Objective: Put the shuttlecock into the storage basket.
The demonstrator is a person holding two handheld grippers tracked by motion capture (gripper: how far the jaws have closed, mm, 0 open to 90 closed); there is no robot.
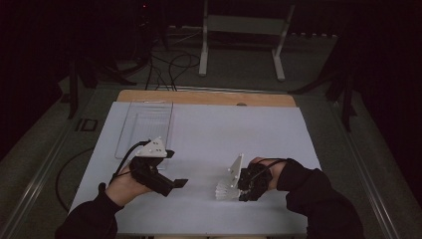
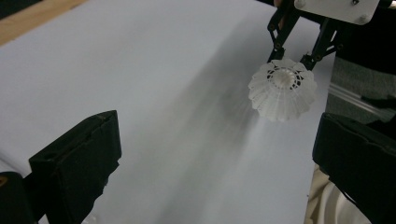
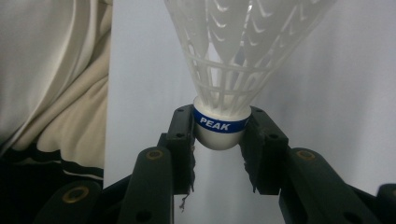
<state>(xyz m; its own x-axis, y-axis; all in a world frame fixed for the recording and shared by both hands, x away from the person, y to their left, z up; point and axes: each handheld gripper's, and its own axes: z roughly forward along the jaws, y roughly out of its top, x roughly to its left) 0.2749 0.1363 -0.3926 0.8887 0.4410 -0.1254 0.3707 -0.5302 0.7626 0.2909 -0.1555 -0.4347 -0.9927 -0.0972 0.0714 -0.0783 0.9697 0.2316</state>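
One shuttlecock (image 3: 223,70) between right gripper (image 3: 219,140) fingers (image 3: 183,135)

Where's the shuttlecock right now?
The shuttlecock is gripped by its cork in the right tool, low over the white sheet's right front area.

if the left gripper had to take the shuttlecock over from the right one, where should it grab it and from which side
Probably the skirt of the shuttlecock, near its narrow neck, coming from the open end that faces the left gripper. The right gripper is shut on the round cork base, so that part is taken. The lattice skirt is thin and flares wide, so squeeze lightly.
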